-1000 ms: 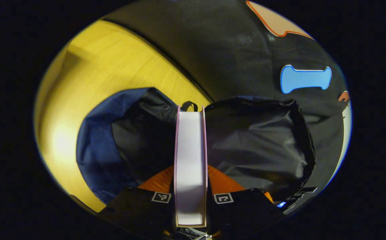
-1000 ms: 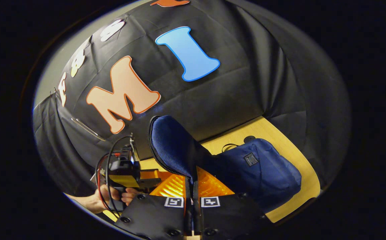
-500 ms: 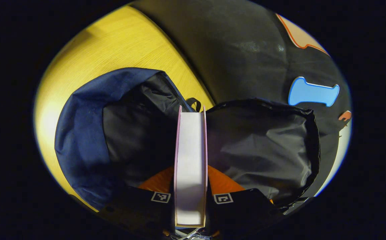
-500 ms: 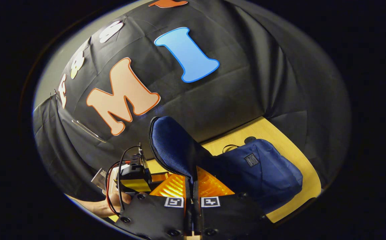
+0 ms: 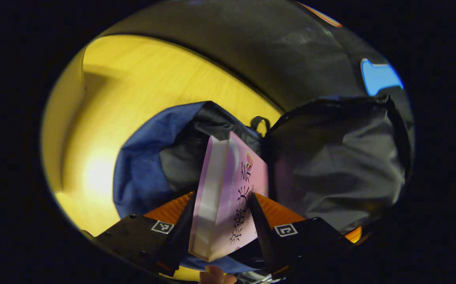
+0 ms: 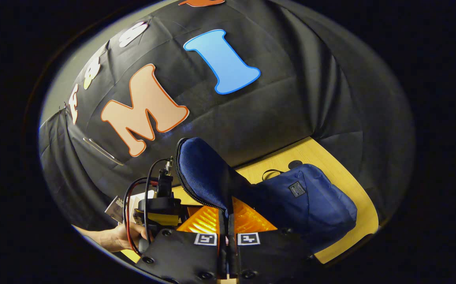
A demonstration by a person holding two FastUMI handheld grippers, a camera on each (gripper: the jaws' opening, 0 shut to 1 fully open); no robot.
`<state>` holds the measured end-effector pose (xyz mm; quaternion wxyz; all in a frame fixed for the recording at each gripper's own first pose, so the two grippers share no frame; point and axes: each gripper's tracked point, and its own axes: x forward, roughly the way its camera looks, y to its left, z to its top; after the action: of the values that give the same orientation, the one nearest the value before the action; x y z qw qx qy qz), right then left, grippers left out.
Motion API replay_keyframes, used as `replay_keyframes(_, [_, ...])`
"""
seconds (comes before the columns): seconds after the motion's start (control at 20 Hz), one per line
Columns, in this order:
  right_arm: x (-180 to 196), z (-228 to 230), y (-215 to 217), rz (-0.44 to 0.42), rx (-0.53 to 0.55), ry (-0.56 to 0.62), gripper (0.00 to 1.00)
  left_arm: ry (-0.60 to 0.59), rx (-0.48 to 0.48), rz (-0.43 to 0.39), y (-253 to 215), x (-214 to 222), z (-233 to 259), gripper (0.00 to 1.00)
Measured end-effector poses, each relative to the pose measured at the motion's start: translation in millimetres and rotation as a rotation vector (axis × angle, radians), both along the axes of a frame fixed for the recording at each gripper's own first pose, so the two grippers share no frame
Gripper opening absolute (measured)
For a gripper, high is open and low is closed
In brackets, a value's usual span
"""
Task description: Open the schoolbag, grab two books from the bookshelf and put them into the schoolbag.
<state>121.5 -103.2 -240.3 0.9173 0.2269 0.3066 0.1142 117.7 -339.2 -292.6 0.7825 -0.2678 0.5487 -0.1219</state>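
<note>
Pink glossy book (image 5: 228,197) leans, seemingly loose, between spread left gripper (image 5: 220,215) fingers; right gripper (image 6: 228,215) pinches the navy fabric schoolbag (image 6: 306,201) flap.

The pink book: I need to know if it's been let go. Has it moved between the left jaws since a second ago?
Yes. The pink book has tipped rightward toward the schoolbag opening, its cover now showing, and the left gripper jaws stand apart.

Book (image 5: 228,189) between left tongs (image 5: 222,215), tilted over open schoolbag (image 5: 145,173) on table (image 5: 133,86).
</note>
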Motion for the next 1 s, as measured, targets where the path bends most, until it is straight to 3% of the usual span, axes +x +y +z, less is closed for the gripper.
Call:
replay_keyframes(0.15, [0.4, -1.9, 2.9, 0.005, -0.013, -0.001, 0.05, -0.091, 0.128, -0.082, 10.8, -3.2, -5.5, 0.8])
replay_keyframes(0.3, [-0.2, -1.0, 6.5, 0.014, -0.02, 0.0, 0.06, -0.272, 0.28, -0.15, 34.9, 7.6, 13.2, 0.98])
replay_keyframes(0.55, [-3.4, -0.4, 7.8, 0.007, -0.024, -0.002, 0.05, -0.577, 0.479, -0.201, 118.4, 25.4, 96.8, 0.98])
replay_keyframes(0.8, [-4.9, -0.1, 5.3, -0.022, -0.03, -0.001, 0.05, -0.725, 0.549, -0.114, 210.9, 26.2, 189.2, 0.97])
replay_keyframes(1.0, [-6.6, 2.2, 3.1, -0.048, -0.038, 0.001, 0.05, -0.752, 0.568, 0.006, 300.4, 23.7, 233.6, 0.98])
